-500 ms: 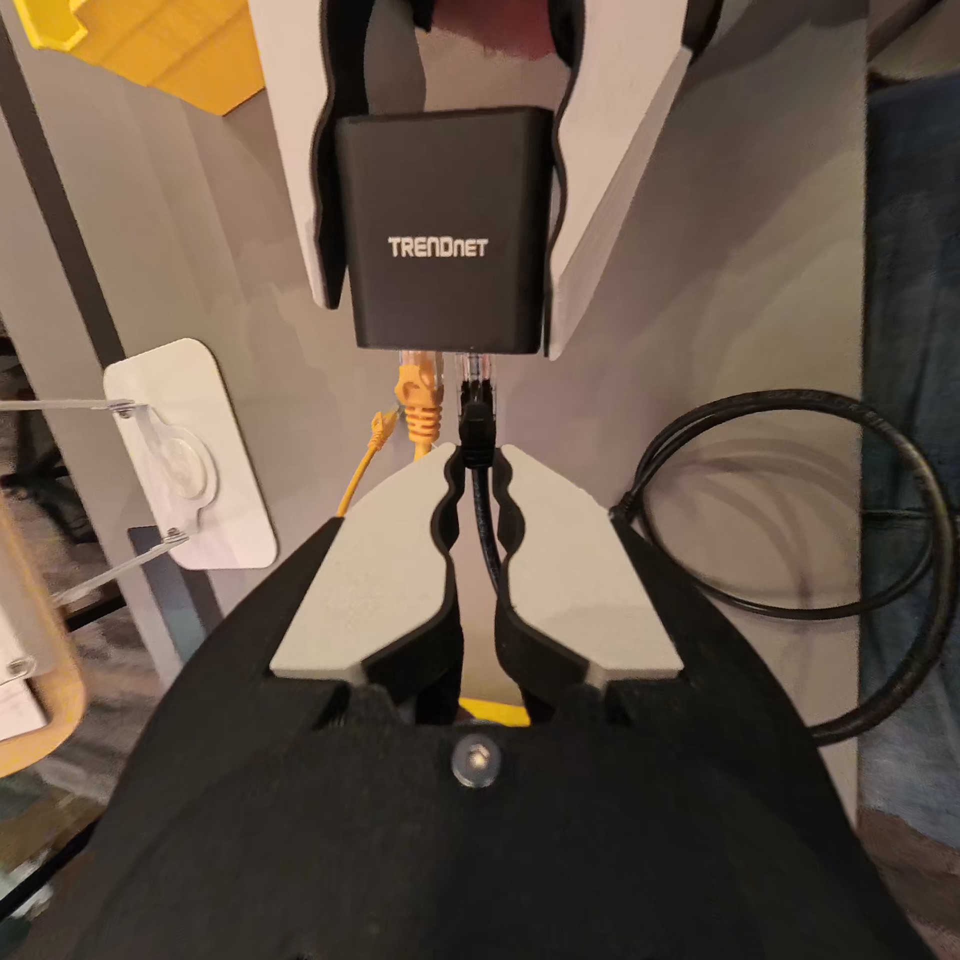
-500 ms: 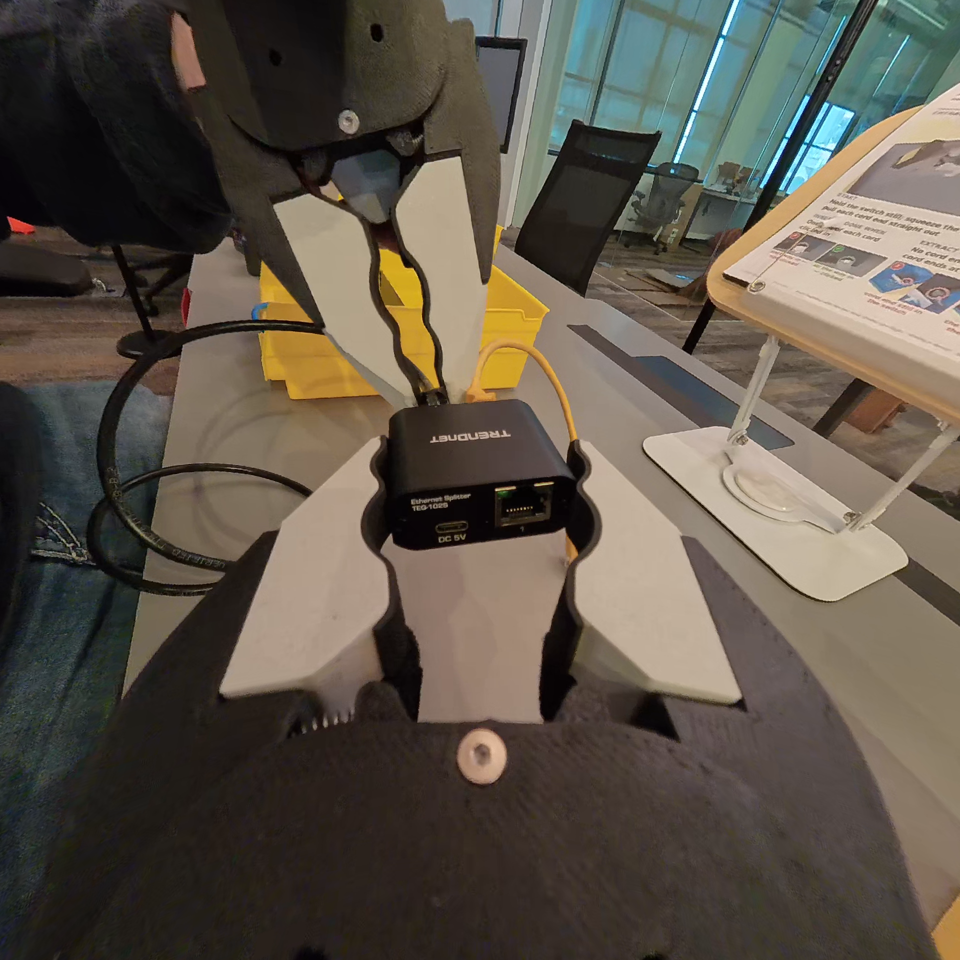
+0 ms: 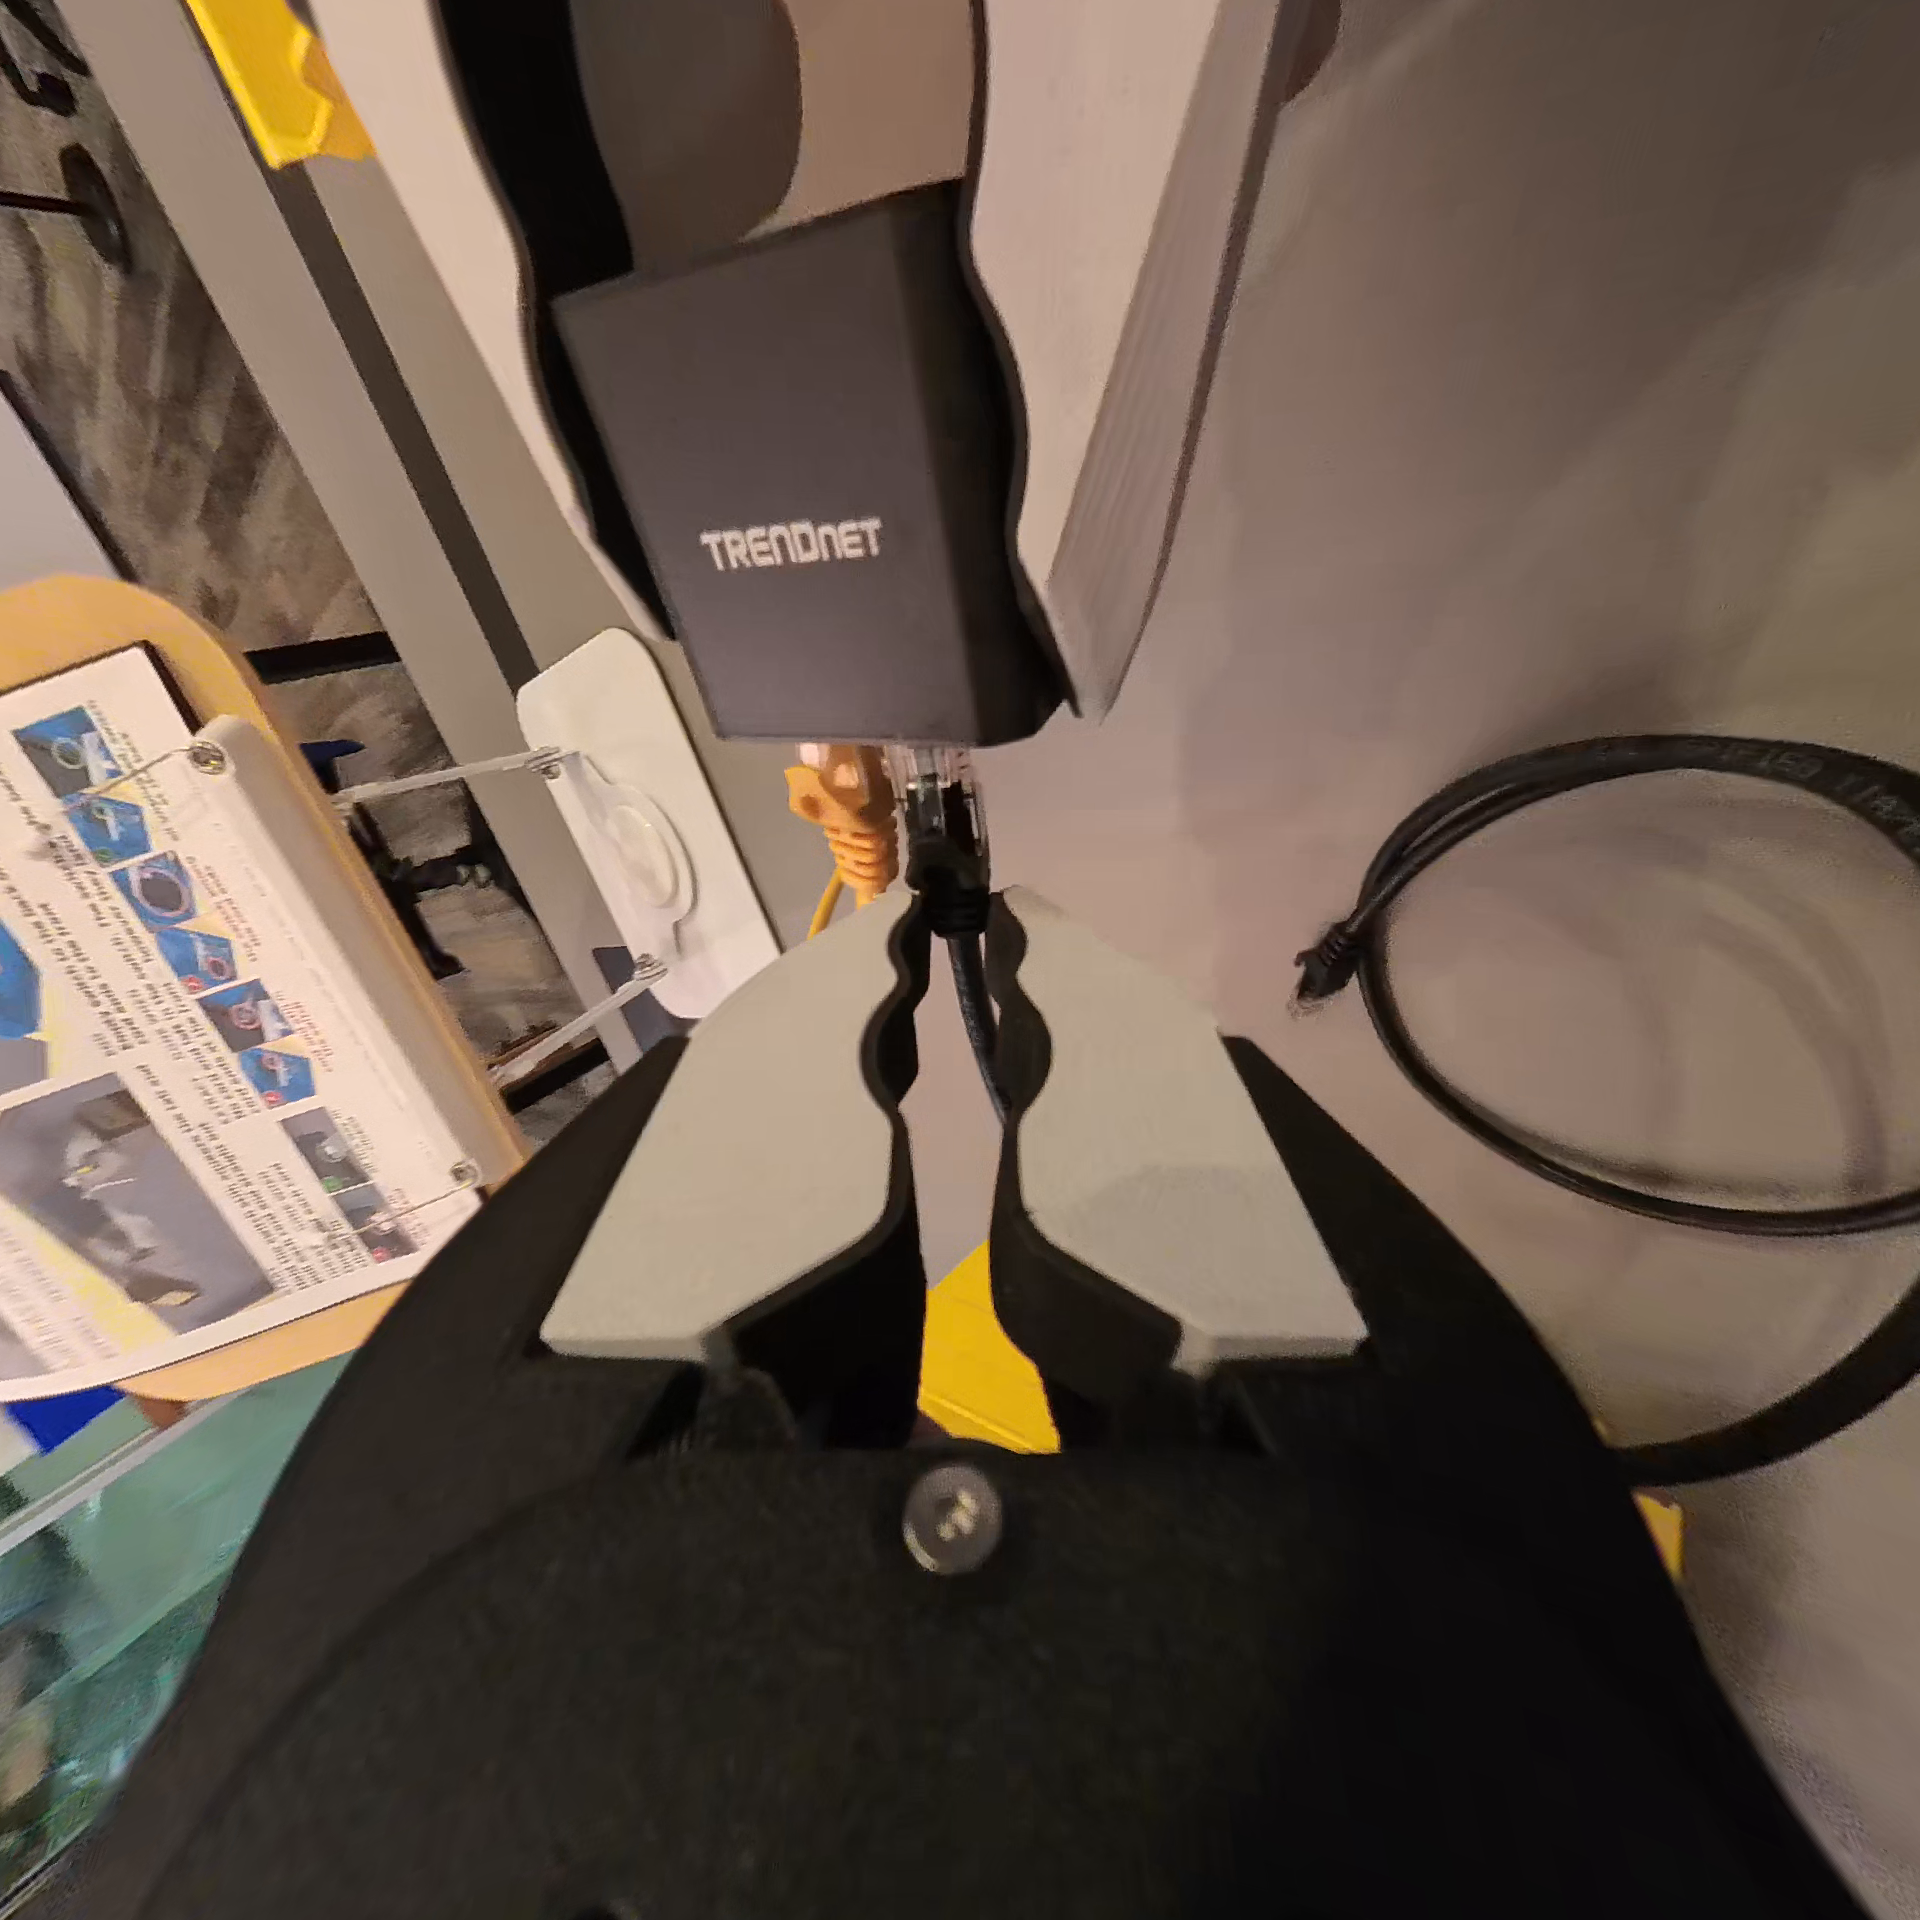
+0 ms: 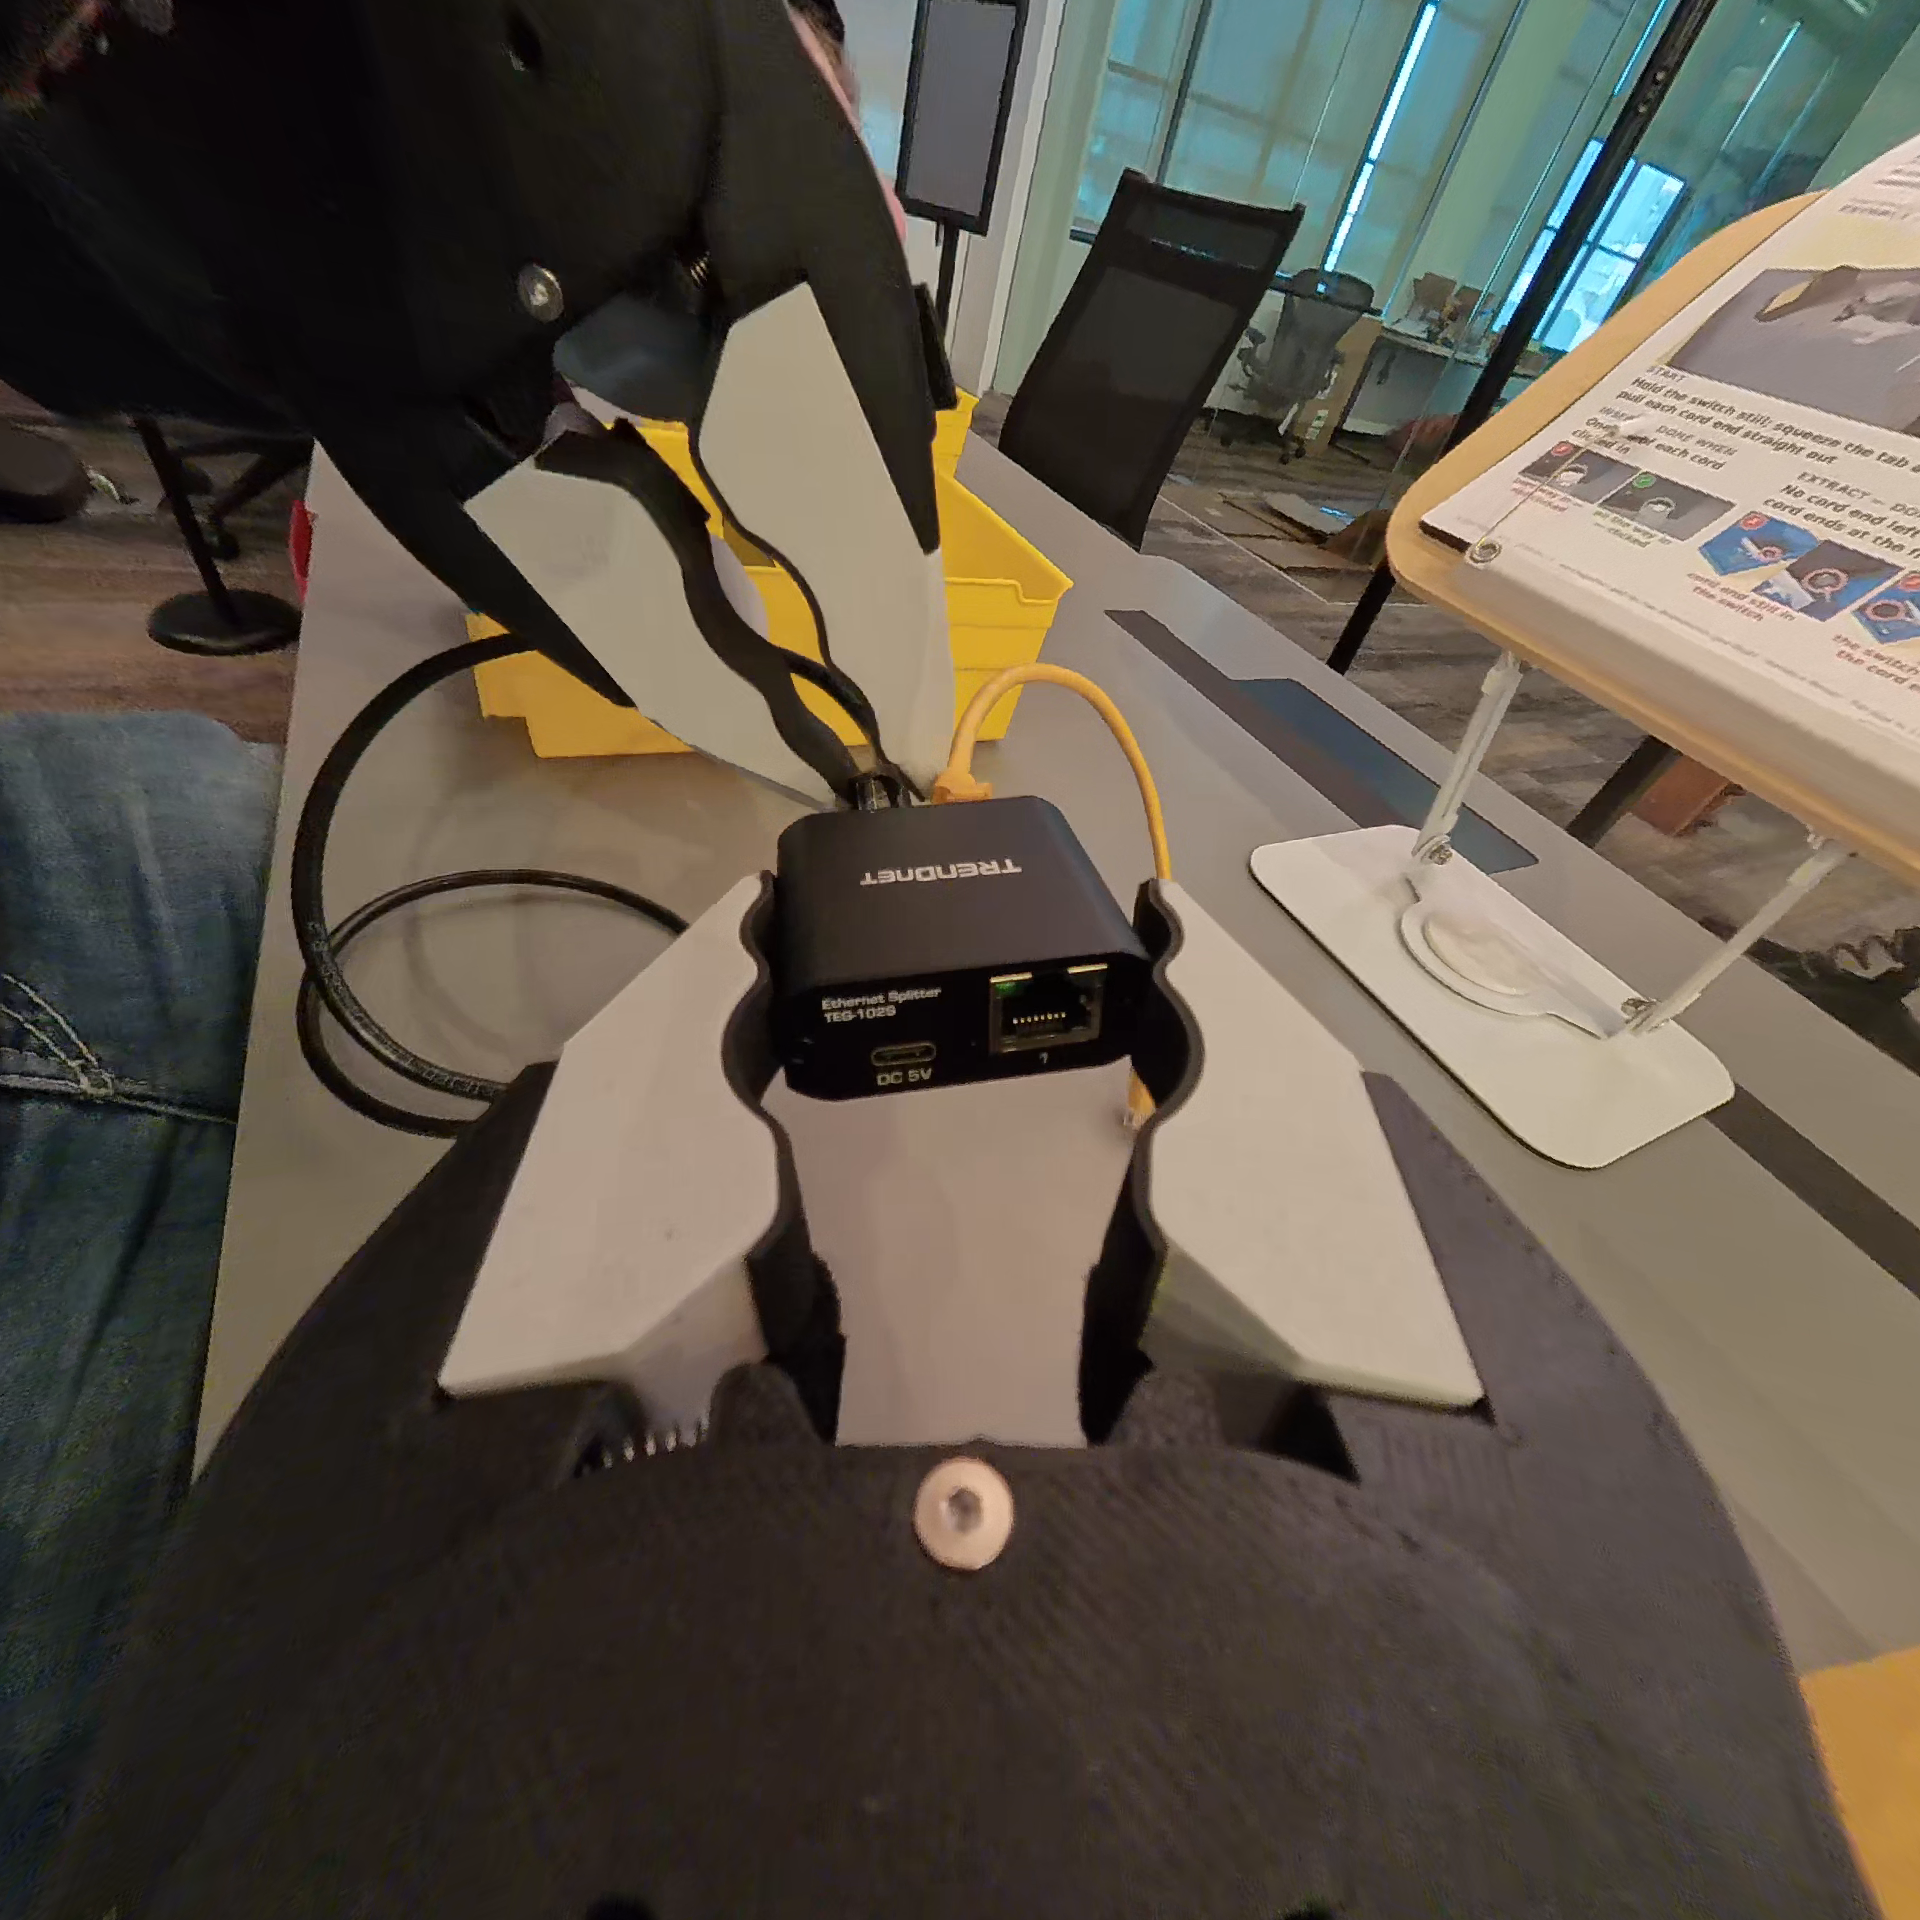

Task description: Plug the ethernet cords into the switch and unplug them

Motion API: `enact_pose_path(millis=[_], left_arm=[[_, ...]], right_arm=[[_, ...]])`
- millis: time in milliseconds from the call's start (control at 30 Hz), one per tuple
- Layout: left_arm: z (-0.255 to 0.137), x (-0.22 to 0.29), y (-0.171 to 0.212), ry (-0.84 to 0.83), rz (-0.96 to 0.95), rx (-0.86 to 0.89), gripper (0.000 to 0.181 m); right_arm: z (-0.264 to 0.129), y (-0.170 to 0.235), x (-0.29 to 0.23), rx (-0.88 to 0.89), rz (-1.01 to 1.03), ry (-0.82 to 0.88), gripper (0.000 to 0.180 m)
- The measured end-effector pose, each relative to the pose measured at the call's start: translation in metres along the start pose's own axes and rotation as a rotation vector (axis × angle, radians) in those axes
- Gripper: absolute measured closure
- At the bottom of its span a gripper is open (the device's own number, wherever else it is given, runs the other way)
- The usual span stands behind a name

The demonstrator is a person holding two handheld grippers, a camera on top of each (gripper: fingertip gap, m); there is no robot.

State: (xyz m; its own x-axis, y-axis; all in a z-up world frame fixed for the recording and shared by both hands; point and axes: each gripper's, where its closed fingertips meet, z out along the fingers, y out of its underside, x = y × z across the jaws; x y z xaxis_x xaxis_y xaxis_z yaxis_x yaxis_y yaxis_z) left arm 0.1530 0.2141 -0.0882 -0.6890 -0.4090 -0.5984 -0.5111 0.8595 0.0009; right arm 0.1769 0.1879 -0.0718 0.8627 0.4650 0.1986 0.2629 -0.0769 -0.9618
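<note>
Since half a second ago the left gripper (image 3: 951, 914) has swung round and tilted, so the wooden instruction board (image 3: 156, 997) now shows at its left, while the switch and both plugs sit as they did.

On the grey table (image 4: 1299, 1299), near its left edge, the black ethernet cord (image 4: 343, 935) lies in a loose coil, its free plug (image 3: 1325, 961) resting well apart from the switch. A yellow bin (image 4: 997, 623) stands toward the far edge, and the board's white stand base (image 4: 1507, 997) sits toward the right edge.

The right gripper (image 4: 956, 997) has its fingers (image 4: 644, 1122) closed on the two sides of the black ethernet switch (image 4: 935, 914), holding it at the middle of the table with its single port and power socket facing that gripper's camera.

On the opposite face, two plugs stand side by side: the yellow ethernet cord (image 4: 1091, 717), which loops up and over to the right, and the black cord's plug (image 3: 940, 842). The left gripper's fingers (image 3: 790, 1122) are closed on the black cord just behind that plug's boot.

What matters next, I'd say: the plug's long axis runs straight out of the port, in line with the left fingers, so any push or pull should go along that line while the right gripper braces the switch. The yellow plug sits just beside it, leaving little room. Whether the black plug is fully latched I cannot tell.
</note>
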Motion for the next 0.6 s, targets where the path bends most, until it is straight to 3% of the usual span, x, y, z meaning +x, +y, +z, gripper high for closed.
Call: enact_pose_path(millis=[233, 600], left_arm=[[-0.005, -0.006, -0.003, -0.088, 0.016, 0.004, 0.172], [-0.017, -0.021, -0.006, -0.217, -0.148, 0.162, 0.171]], right_arm=[[-0.004, -0.003, 0.001, 0.03, -0.052, 0.023, 0.112], [-0.006, -0.014, 0.008, 0.088, -0.007, 0.063, 0.113]])
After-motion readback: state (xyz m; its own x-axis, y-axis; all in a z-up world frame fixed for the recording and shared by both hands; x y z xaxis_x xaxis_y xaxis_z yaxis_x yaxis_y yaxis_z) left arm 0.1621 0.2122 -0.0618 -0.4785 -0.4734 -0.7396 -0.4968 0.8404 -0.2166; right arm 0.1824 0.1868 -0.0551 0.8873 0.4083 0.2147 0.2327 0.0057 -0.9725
